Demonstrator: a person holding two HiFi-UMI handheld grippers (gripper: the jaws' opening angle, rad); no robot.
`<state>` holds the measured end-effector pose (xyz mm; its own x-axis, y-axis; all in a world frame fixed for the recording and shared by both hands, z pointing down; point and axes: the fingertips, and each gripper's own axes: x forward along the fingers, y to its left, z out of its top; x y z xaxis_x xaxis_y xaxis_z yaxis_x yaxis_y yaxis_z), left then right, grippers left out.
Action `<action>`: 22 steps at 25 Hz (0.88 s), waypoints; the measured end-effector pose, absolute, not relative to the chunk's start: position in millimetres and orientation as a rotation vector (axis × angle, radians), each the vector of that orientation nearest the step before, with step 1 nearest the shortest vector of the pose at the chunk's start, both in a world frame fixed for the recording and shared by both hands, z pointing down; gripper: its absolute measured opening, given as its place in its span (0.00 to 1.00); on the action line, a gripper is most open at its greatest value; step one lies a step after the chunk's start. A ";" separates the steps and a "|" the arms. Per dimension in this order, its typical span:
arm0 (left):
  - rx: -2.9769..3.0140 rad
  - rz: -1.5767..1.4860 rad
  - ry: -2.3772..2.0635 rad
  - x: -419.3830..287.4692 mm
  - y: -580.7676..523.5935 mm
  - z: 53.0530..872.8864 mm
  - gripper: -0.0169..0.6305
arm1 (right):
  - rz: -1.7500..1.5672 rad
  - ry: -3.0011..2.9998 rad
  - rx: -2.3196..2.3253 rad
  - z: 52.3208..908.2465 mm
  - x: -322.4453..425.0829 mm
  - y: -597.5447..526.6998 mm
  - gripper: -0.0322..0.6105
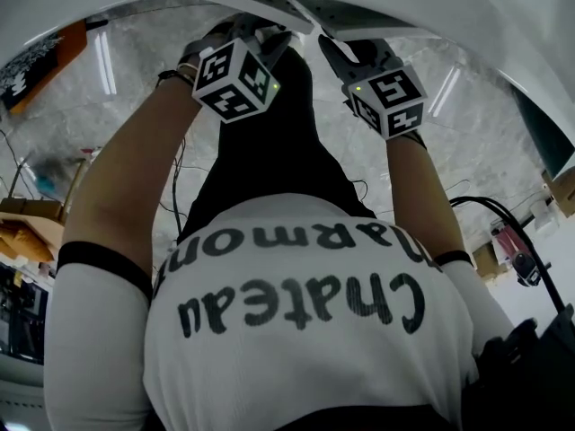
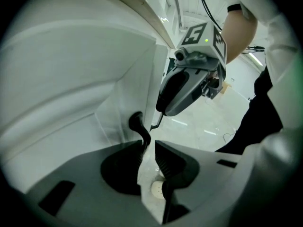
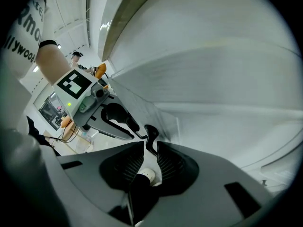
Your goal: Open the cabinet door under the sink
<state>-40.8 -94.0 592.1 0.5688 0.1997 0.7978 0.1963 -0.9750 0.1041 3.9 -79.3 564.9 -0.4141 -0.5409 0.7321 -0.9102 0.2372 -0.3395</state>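
Straddling black handles (image 2: 137, 125), left gripper (image 2: 148, 148) and right gripper (image 3: 150, 148) jaws slightly apart, white cabinet door (image 2: 71, 84), counter edge (image 2: 152, 18) overhead

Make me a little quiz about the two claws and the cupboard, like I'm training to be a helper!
1. True or false: the person holds just one claw.
2. The cabinet handle in front of the right claw is: A red, B black, C yellow.
3. Fill in: each claw carries a cube with square ____ on it.
Key: 1 false, there is a left claw too. 2 B. 3 markers.
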 end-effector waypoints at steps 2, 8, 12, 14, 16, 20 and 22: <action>2.785 1.419 0.360 -44.4 -91.7 592.9 0.12 | 1.047 -2.037 1.341 565.3 4.2 -76.8 0.17; 2.785 1.418 0.359 -51.1 -86.0 591.6 0.12 | 1.047 -2.021 1.374 563.0 5.4 -67.5 0.17; 2.799 1.427 0.371 -55.3 -86.3 592.3 0.12 | 1.024 -2.016 1.369 563.6 5.0 -64.2 0.17; 2.805 1.441 0.389 -59.0 -85.6 593.4 0.12 | 1.015 -2.014 1.358 564.4 4.0 -62.1 0.17; 2.811 1.461 0.415 -62.7 -83.4 594.0 0.12 | 1.006 -2.013 1.342 564.7 2.9 -58.4 0.17; 2.821 1.498 0.476 -72.5 -76.7 593.4 0.12 | 0.990 -2.013 1.307 563.8 1.8 -49.3 0.17; 2.823 1.514 0.500 -78.0 -74.6 593.6 0.12 | 0.979 -2.009 1.290 563.8 2.0 -46.0 0.17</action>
